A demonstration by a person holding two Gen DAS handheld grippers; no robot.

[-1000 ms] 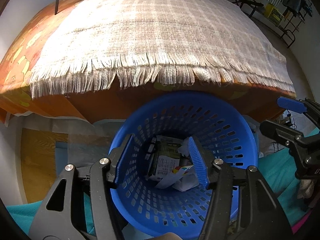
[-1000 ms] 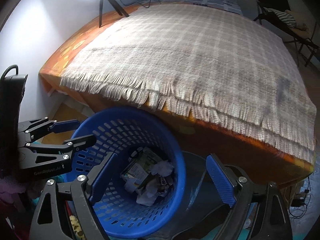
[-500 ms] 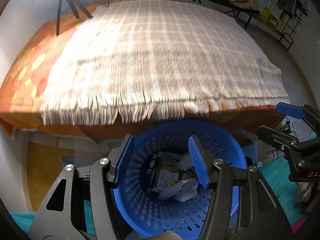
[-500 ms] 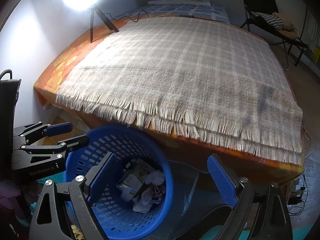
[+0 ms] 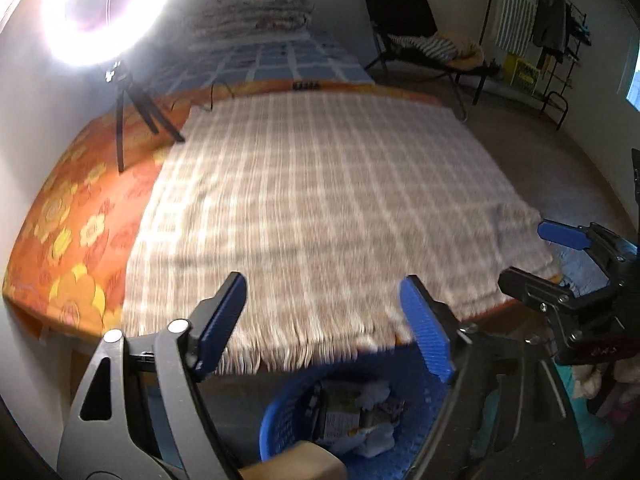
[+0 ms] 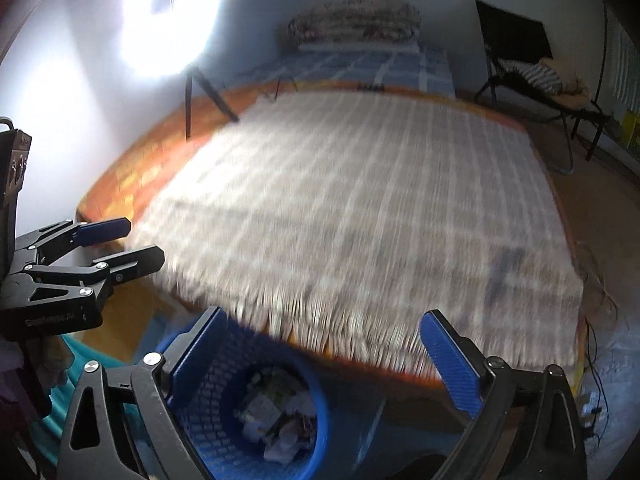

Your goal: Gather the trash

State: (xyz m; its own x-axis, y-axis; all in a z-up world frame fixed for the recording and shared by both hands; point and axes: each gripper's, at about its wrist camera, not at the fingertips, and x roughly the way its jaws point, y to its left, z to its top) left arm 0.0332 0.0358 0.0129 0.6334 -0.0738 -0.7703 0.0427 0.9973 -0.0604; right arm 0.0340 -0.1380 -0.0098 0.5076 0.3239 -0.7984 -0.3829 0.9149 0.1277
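Note:
A blue perforated basket [image 5: 288, 412] stands on the floor against the bed's near edge, with crumpled paper and wrapper trash [image 5: 352, 420] inside. It also shows in the right wrist view [image 6: 224, 392], with the trash [image 6: 276, 416] at its bottom. My left gripper [image 5: 324, 320] is open and empty, raised above the basket and facing the bed. My right gripper [image 6: 320, 356] is open and empty, above and right of the basket. Each gripper shows in the other's view: the right one [image 5: 552, 256], the left one [image 6: 120, 240].
A bed with a fringed checked blanket [image 5: 320, 200] over an orange floral sheet [image 5: 76, 216] fills the view. A ring light on a tripod [image 5: 124, 92] stands on its far left. A folded quilt [image 6: 352, 24] lies at the head. A black chair [image 5: 420, 40] stands far right.
Both grippers have risen and tilted up from the basket toward the bed. The basket has slid to the bottom of both views. The left jaws have opened wider.

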